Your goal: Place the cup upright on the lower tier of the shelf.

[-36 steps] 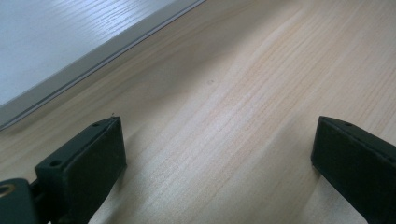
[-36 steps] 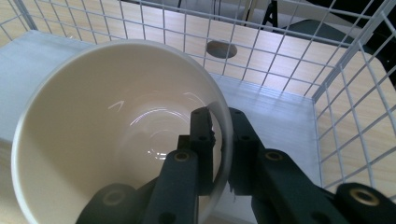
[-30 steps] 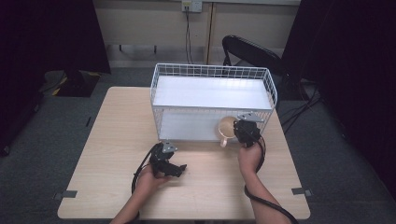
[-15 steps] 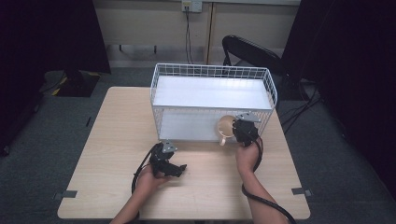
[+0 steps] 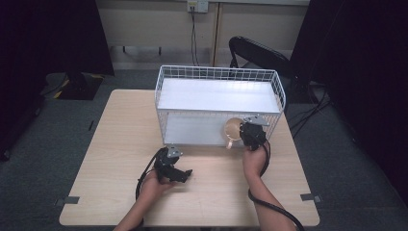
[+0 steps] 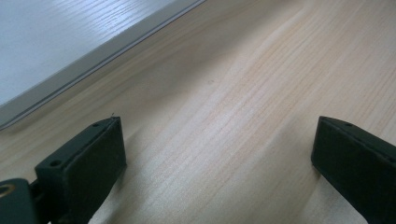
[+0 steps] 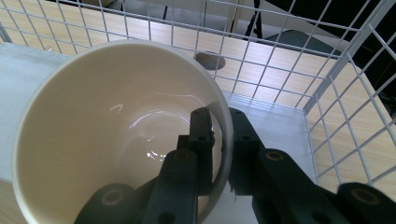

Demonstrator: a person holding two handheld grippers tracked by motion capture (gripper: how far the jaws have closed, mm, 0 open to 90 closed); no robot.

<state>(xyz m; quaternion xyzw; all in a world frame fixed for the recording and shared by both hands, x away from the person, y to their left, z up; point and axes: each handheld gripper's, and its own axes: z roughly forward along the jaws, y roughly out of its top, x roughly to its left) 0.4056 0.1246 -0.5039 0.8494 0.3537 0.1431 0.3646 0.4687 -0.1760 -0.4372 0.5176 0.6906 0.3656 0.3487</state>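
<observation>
I had the right tool (image 7: 219, 140) clamped on the wall of the cream mug (image 7: 116, 135), one jaw inside and one outside, so it hung tilted at the lower-shelf opening of the white wire rack (image 5: 219, 77), centre right of the high view. The left tool (image 6: 215, 154), jaws apart, idled on the tabletop (image 6: 261, 70).

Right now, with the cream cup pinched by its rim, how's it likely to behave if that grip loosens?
The cup looks like glazed ceramic, glossy with highlights, so probably slippery between the right gripper jaws, which clamp only its thin wall. It seems rigid and likely breakable if dropped. Being round and tilted at the wire rack, it could roll once released.
</observation>
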